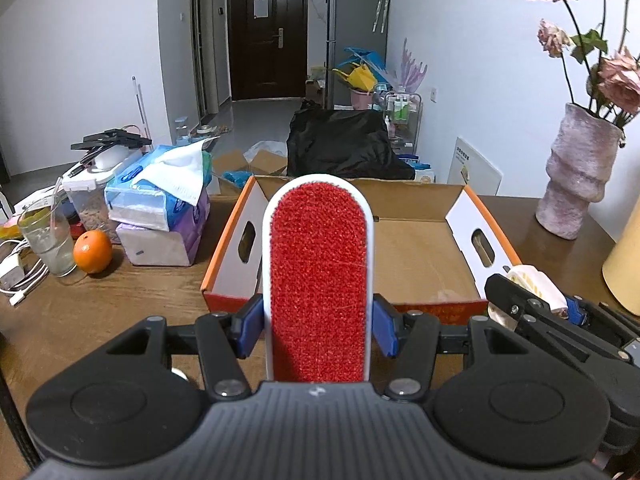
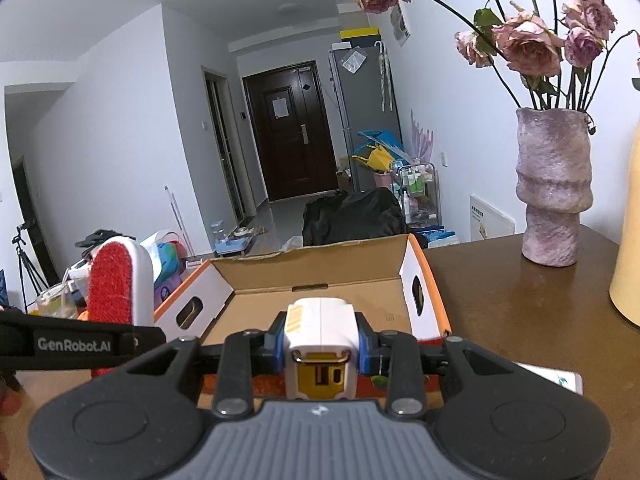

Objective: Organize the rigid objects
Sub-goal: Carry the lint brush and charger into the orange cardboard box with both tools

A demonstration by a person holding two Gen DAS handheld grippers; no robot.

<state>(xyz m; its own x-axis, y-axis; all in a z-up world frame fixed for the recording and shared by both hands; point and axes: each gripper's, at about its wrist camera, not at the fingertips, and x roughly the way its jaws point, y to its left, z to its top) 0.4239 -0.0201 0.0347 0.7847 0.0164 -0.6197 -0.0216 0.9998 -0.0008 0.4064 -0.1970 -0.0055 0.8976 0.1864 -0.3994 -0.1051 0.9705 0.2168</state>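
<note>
The left claw (image 1: 319,322) grips a white brush with a red fuzzy face (image 1: 319,280). The right claw (image 2: 320,350) grips a small white and yellow charger block (image 2: 320,336). Both hang just before the open cardboard box (image 1: 424,256) on the brown wooden surface (image 1: 120,300).

The open cardboard box (image 1: 420,240) lies straight ahead, its brown floor bare and reachable from above over the low near wall. To its left, tissue packs (image 1: 160,216), an orange (image 1: 92,251) and a glass (image 1: 46,240) crowd the table (image 1: 120,312). On the right, a vase (image 2: 554,188) of dried roses stands apart, with bare wood between.
</note>
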